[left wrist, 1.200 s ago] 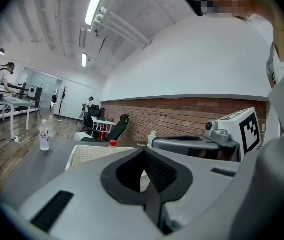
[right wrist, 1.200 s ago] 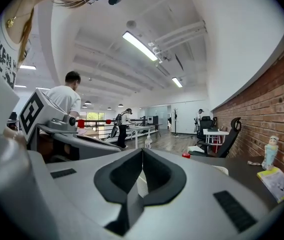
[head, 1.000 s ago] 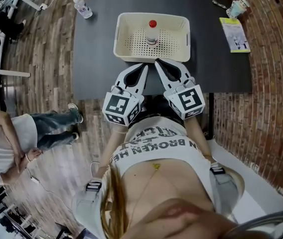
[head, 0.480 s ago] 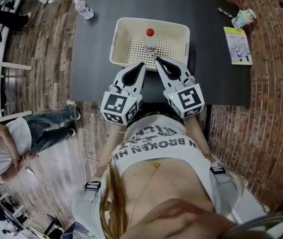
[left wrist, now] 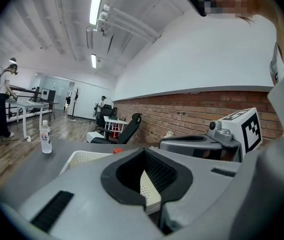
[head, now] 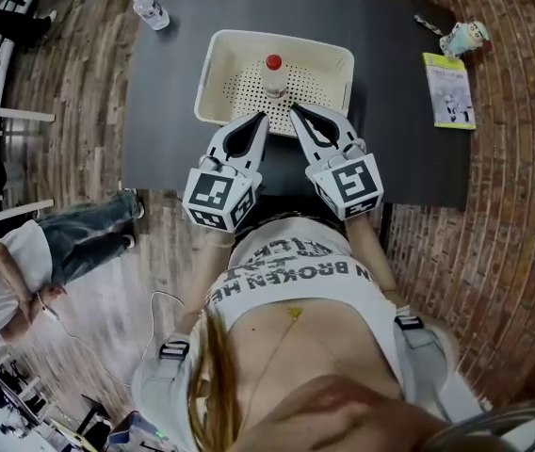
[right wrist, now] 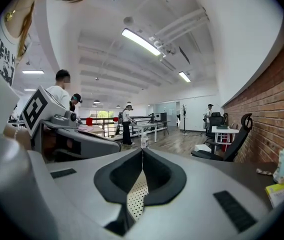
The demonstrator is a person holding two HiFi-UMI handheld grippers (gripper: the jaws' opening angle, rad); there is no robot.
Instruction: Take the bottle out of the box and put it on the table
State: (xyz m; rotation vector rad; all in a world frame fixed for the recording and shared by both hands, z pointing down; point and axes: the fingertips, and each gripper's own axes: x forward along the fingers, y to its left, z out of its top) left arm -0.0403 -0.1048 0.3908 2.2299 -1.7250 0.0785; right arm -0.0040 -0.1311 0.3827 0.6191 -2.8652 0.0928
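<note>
A clear bottle with a red cap [head: 273, 74] stands upright in the cream perforated box [head: 218, 64] on the dark table [head: 169, 111]. In the head view my left gripper [head: 261, 117] and right gripper [head: 295, 111] point side by side at the box's near rim, just short of the bottle. Both are shut and hold nothing. In the left gripper view the red cap [left wrist: 118, 150] peeks over the left gripper [left wrist: 144, 150], with the box's rim [left wrist: 82, 158] to its left. Perforated box wall [right wrist: 134, 196] shows through the gap behind the right gripper's [right wrist: 142, 149] tips.
A second clear bottle [head: 149, 9] stands at the table's far left corner. A small figurine [head: 463, 38] and a booklet [head: 449, 89] lie at the far right. A person [head: 23, 262] stands on the wood floor to the left.
Both grippers have moved forward together from the table's near edge, and their tips have reached the box's near rim. The bottle has not moved.
</note>
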